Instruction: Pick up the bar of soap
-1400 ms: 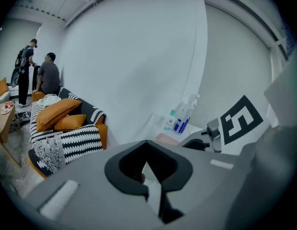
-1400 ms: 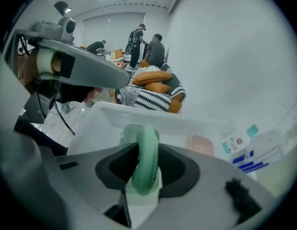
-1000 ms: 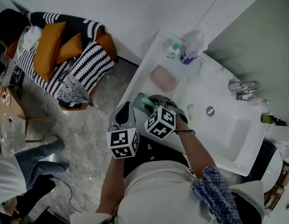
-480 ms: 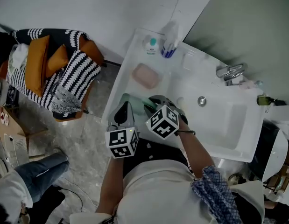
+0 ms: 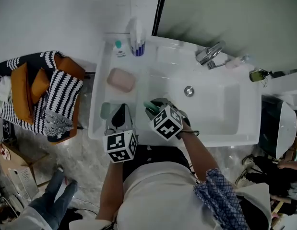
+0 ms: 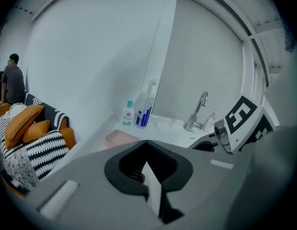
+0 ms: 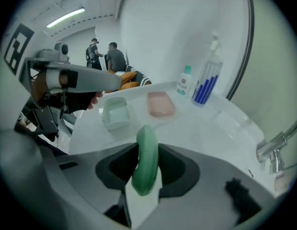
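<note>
- The right gripper (image 7: 145, 169) is pinching the green bar of soap (image 7: 146, 150). Both jaws press on its flat sides, and the bar stands on its edge between them.
- In the head view, the green bar of soap (image 5: 149, 105) is held over the front part of the white washbasin (image 5: 234, 128), just left of the bowl.
- The left gripper (image 6: 147, 166) has its jaws pressed together, with nothing between them. In the head view it is just beside the right gripper, on its left.
- An empty pale-green soap dish (image 7: 114, 112) sits on the flat left side of the washbasin, near the left gripper.
- Behind this dish lies a pink soap (image 7: 160, 103).
- At the back edge stand a small bottle (image 7: 184, 86) and a pump bottle (image 7: 206, 83), close to each other.
- The faucet (image 5: 209, 54) is at the back of the bowl, and the drain (image 5: 188, 90) is in front of it.
- On the floor to the left of the washbasin is an armchair (image 5: 62, 99) with striped and orange cushions.
</note>
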The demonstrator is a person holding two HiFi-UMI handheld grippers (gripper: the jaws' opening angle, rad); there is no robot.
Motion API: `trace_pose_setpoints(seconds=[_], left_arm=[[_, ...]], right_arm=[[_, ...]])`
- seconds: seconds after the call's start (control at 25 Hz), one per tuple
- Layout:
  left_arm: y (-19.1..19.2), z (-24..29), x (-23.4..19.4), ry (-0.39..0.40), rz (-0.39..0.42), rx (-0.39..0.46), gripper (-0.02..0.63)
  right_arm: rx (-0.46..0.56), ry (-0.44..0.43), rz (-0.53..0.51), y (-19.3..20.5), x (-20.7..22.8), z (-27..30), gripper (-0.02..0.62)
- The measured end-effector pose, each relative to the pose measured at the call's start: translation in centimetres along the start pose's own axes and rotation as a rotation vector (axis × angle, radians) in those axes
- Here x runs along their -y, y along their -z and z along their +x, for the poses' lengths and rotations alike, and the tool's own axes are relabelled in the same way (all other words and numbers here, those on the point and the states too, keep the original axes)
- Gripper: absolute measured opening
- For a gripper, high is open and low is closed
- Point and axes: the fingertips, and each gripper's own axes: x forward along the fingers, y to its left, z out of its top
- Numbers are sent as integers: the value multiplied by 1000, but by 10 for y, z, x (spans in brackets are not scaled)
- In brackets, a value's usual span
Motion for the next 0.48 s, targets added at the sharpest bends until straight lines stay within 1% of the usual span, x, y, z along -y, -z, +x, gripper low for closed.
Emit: trace_pose_setpoints(seconds=[0.12, 0.2, 0.24, 0.4, 0.48], left_arm=[[-1, 4, 11, 17, 17, -6, 6], [-1, 5, 16, 26, 30, -13, 6], [-1, 6, 19, 29, 35, -17, 6], [0, 7, 24, 29, 45, -29, 6], [1, 6, 24, 22, 51, -35, 6]], right_arm=[[-6, -13, 59, 16, 8, -3, 130], [-4, -34, 116, 27, 11, -3, 130], [3, -49, 162, 32, 12, -2, 130], [40, -125, 405, 57, 22, 2, 130], [31, -153, 472, 70, 24, 9, 130]])
